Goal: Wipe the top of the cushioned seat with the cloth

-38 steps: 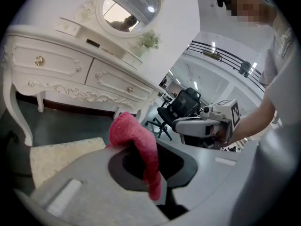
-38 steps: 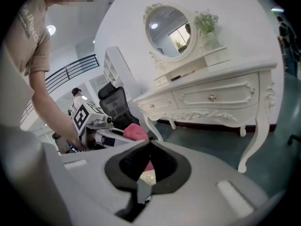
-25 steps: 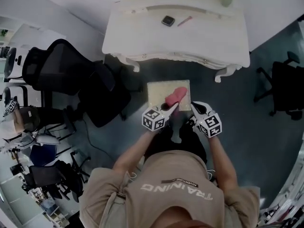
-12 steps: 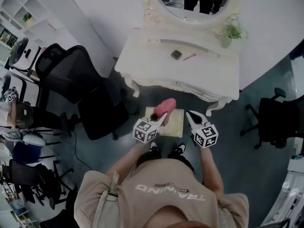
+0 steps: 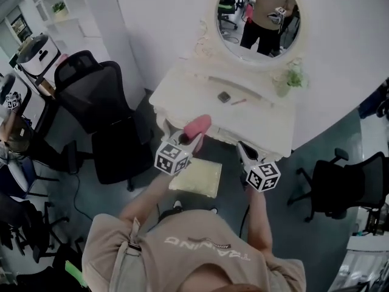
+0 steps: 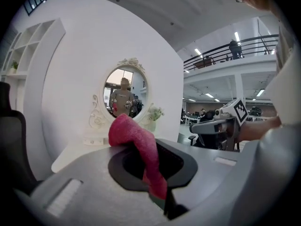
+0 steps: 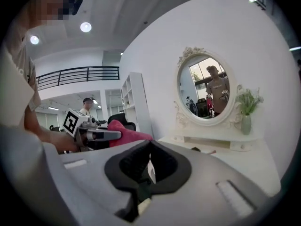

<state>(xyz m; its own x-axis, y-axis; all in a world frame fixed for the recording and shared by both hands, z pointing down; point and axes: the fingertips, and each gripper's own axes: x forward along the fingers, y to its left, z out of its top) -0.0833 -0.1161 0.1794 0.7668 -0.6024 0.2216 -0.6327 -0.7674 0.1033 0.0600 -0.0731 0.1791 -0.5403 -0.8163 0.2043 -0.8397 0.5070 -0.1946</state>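
Your left tongs (image 5: 194, 140) are clamped on the pink cloth (image 5: 198, 126). It bunches up past their tips and is held in the air in front of the white surface (image 5: 267, 123) under the round mirror (image 5: 258, 18). Your right tongs (image 5: 242, 149) are pressed together with nothing between them, off to the side of the left. The cushioned seat (image 5: 196, 179) lies below, between your two arms, clear of the cloth.

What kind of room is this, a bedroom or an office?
Probably an open office or studio with a bedroom corner set up: a white dressing table with an oval mirror stands by black office chairs.
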